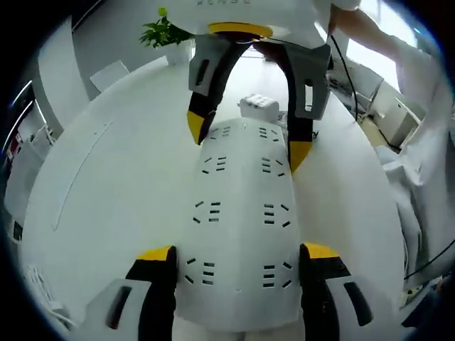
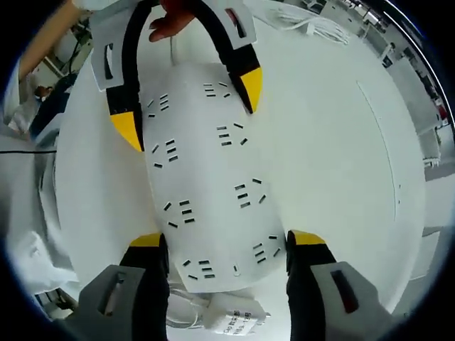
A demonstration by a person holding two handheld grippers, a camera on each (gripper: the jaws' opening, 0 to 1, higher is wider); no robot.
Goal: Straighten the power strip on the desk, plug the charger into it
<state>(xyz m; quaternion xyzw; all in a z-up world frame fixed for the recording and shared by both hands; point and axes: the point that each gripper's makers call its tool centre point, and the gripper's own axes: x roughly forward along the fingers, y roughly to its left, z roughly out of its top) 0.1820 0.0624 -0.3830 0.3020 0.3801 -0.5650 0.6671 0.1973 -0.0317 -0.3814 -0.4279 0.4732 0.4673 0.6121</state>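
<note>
A wide white power strip (image 1: 238, 206) with two rows of sockets lies flat on the white desk (image 1: 106, 185). My left gripper (image 1: 238, 256) has its yellow-tipped jaws pressed against both long sides of the strip's near end. At the far end my right gripper (image 1: 247, 138) clamps the sides the same way. In the right gripper view the strip (image 2: 206, 170) runs from my right gripper (image 2: 226, 241) up to the left gripper (image 2: 188, 106). The white charger (image 1: 257, 106) rests on the desk just past the strip's far end, and appears beneath my right jaws (image 2: 231, 320).
A potted green plant (image 1: 165, 32) stands at the desk's far side. A person's white sleeve (image 1: 419, 142) hangs along the right edge. A hand (image 2: 170, 21) holds the left gripper. A coiled white cable (image 2: 313, 25) lies on the desk (image 2: 341, 142).
</note>
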